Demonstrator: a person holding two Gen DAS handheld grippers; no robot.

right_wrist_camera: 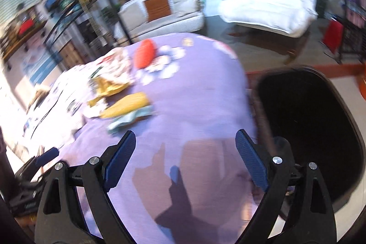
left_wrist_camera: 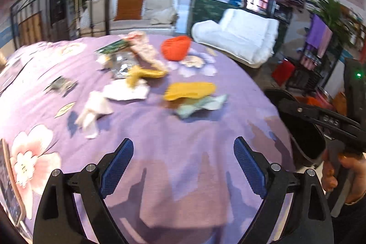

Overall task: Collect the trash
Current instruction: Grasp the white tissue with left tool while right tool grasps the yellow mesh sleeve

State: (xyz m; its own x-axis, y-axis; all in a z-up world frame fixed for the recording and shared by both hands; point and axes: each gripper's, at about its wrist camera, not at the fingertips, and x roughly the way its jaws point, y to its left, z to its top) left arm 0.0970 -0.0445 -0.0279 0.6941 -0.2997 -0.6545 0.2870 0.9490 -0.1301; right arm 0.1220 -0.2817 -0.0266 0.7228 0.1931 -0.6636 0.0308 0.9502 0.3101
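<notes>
Trash lies on a purple flowered tablecloth (left_wrist_camera: 183, 152): a yellow wrapper (left_wrist_camera: 189, 90) over a pale green scrap (left_wrist_camera: 201, 105), white crumpled tissues (left_wrist_camera: 124, 89) (left_wrist_camera: 93, 113), a banana peel (left_wrist_camera: 143, 74), a silver foil packet (left_wrist_camera: 121, 63) and an orange item (left_wrist_camera: 175, 47). My left gripper (left_wrist_camera: 183, 167) is open and empty above the near cloth. My right gripper (right_wrist_camera: 184, 162) is open and empty over the cloth's right side; its body shows in the left wrist view (left_wrist_camera: 320, 120). A black bin (right_wrist_camera: 313, 129) stands beside the table at the right.
A phone (left_wrist_camera: 9, 189) lies at the table's left edge. A white lounge chair (left_wrist_camera: 240, 36) and a cream sofa (left_wrist_camera: 137, 10) stand beyond the table. A black metal shelf (left_wrist_camera: 57, 4) is at the left, a red box (left_wrist_camera: 283, 72) on the floor at the right.
</notes>
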